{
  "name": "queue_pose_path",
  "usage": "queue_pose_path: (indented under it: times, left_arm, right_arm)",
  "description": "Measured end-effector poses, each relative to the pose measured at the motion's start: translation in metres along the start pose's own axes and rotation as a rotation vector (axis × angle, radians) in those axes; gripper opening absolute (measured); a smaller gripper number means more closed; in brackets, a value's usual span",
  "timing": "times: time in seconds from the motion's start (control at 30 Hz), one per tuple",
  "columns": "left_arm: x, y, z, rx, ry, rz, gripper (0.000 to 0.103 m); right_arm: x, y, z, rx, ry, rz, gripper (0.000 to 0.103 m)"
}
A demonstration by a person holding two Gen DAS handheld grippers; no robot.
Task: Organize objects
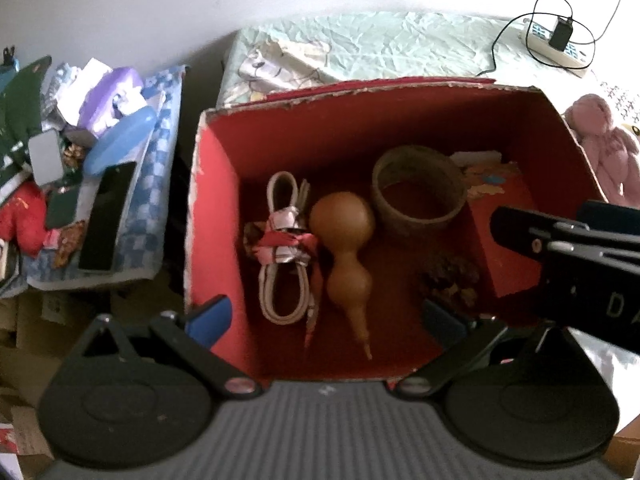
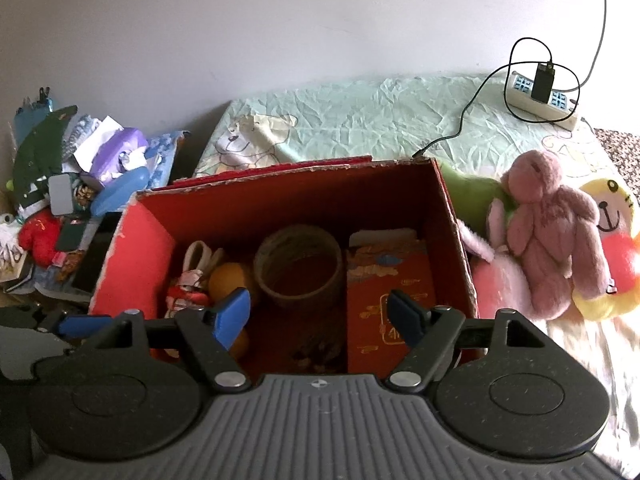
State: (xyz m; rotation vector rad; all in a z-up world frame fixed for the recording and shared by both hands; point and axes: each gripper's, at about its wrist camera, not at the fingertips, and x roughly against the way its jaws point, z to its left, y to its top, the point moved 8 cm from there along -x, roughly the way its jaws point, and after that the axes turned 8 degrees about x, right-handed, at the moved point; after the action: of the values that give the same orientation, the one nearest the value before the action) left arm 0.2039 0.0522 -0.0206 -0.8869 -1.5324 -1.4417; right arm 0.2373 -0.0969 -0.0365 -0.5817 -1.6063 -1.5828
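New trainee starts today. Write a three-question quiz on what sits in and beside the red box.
1. True or false: the gourd lies between the bundled cable and the round container inside the red box.
2. Which gripper holds something: A left gripper, B right gripper, C neither?
3. What lies on the bed just right of the box?

Key: 1 true. 2 C, both open and empty. 3 Plush toys, including a pink bear.
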Motion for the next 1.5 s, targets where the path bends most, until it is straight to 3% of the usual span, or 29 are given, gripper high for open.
queue_pose_path:
  times: [0.3,1.5]
  left_arm:
    - [-0.023,0.002,0.003,0.026,0.013,0.026,0.101]
    - [-0.04,0.0,-0.005,0.014,0.051,0.017,0.101]
  right_arm:
    - [-0.027,-0.011,-0.002,-0.026,0.047,0.078,0.078]
    - [-0.042,-0.014,-0.01,-0.032,0.052,0.064,0.067]
